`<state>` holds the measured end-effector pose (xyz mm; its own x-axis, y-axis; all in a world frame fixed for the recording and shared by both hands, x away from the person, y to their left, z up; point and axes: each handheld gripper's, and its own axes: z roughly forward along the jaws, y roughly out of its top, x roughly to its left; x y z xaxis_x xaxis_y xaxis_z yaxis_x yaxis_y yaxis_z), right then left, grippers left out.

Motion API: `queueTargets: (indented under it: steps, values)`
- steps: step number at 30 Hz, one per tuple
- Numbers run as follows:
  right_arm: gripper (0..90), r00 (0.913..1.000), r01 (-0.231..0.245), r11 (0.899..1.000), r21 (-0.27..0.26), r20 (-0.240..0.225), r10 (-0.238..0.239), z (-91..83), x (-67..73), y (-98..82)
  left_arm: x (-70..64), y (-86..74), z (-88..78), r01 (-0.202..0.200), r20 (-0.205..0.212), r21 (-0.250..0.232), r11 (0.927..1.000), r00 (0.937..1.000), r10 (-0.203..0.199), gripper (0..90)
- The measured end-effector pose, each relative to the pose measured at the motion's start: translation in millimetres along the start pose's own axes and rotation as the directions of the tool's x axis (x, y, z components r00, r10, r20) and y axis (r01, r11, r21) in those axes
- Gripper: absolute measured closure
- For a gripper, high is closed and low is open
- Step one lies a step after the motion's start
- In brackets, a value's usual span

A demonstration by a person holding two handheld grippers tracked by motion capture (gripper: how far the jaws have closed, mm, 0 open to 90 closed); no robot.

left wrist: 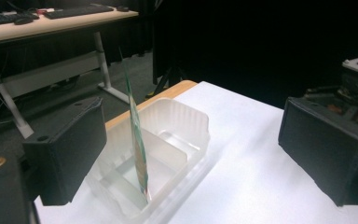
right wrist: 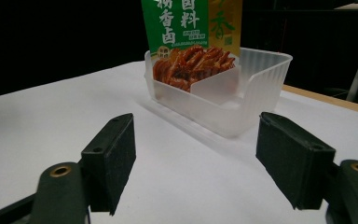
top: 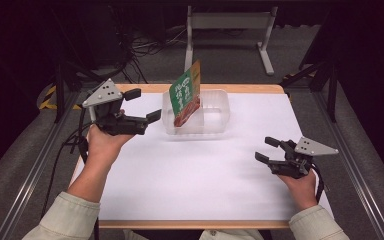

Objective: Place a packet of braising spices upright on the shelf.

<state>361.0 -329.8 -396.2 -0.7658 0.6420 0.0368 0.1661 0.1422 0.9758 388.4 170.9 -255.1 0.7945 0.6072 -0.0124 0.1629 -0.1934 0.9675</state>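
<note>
A clear plastic container (top: 215,125) stands at the far middle of the white table (top: 180,175). A green and yellow snack packet (top: 186,95) stands upright in it, leaning against its left part. My left gripper (top: 143,105) hovers just left of the container, open, nothing between its jaws. In the left gripper view the packet (left wrist: 137,154) is edge-on inside the container (left wrist: 186,126), beyond my left gripper (left wrist: 191,154). My right gripper (top: 266,149) sits low at the table's right front, open and empty. The right gripper view looks past my right gripper (right wrist: 196,168) at the packet (right wrist: 191,37) and container (right wrist: 261,79).
Behind the table a white metal-framed stand (top: 230,22) sits on the floor, with cables (top: 145,47) to its left. Metal rails run along both sides of the table. The left gripper view has a desk with keyboards (left wrist: 51,21) in the background.
</note>
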Motion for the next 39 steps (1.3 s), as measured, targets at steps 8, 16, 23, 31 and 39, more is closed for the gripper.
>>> queueTargets:
  steps: [8, 16, 23, 31, 39]
  values:
    - [20.2, 0.9998, 0.018, 0.999, 0.033, 0.000, -0.018, -0.9, -1.8, -1.0, 3.1, -22.0, -19.2, 0.036, 0.030, -0.051, 0.9981, 0.9989, -0.035, 1.9]
    - [6.7, 0.9992, -0.017, 0.999, 0.036, -0.035, 0.018, -9.9, -5.1, -2.4, -0.4, -36.9, -33.9, 0.018, 0.054, -0.064, 0.9978, 0.9984, -0.014, 0.4]
    - [1.1, 0.9997, -0.019, 1.000, 0.020, -0.017, 0.019, -12.7, -5.1, -5.5, -7.8, -53.0, -45.6, 0.016, 0.024, -0.064, 0.9978, 0.9996, -0.015, 0.2]
    - [2.2, 0.9984, 0.026, 0.998, 0.051, 0.049, -0.028, -18.3, -0.9, -12.1, -6.8, -88.6, -51.9, 0.011, -0.016, -0.110, 0.9938, 0.9998, -0.013, 1.1]
    - [1.5, 0.9954, 0.057, 0.998, 0.035, 0.075, -0.060, -21.3, -2.5, -16.7, -8.3, -131.5, -49.7, -0.018, -0.062, -0.135, 0.9907, 0.9980, 0.010, 2.2]
